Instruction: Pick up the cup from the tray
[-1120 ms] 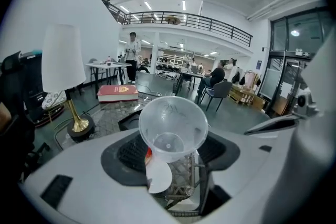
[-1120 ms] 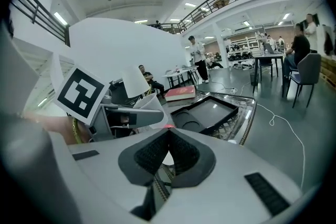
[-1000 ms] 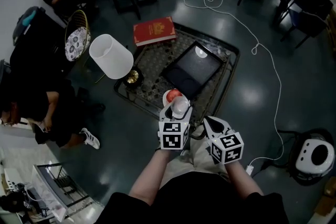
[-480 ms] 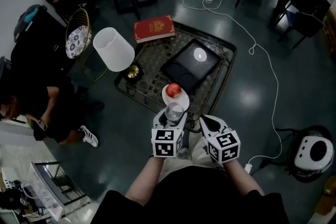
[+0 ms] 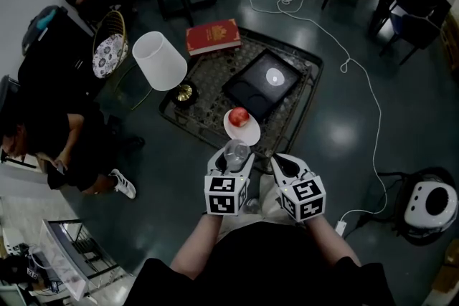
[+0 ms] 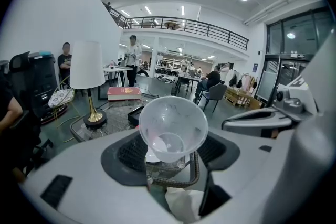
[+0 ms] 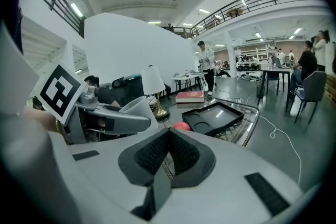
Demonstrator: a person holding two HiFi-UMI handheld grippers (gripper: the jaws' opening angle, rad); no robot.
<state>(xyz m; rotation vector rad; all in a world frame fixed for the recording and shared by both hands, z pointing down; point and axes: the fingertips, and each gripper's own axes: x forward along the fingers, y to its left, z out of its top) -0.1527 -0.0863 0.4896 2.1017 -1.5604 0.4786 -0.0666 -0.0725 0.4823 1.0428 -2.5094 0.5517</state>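
Left gripper (image 5: 232, 155) grips the clear plastic cup (image 5: 237, 152) between its jaws, which stand wide around the cup's sides. Just to the right, the right gripper (image 5: 284, 165) has its jaws pressed together with nothing between them.

Ahead stands a low glass-topped table (image 5: 300, 118) on a dark, glossy floor. From left to right it carries a white-shaded lamp (image 5: 159, 59) on a brass foot, a red book (image 5: 213, 36), a white plate (image 5: 247, 132) bearing a red apple (image 5: 239, 116), and a black tray (image 5: 251, 91). A person (image 5: 61, 147) sits at the far left, and a white cable (image 5: 358, 82) trails over the floor at the right.

The cup is clear of the tray, at the table's near edge by the plate. In the left gripper view its long axis runs along the jaws, with the open mouth toward the camera and the base pointing away toward the table.
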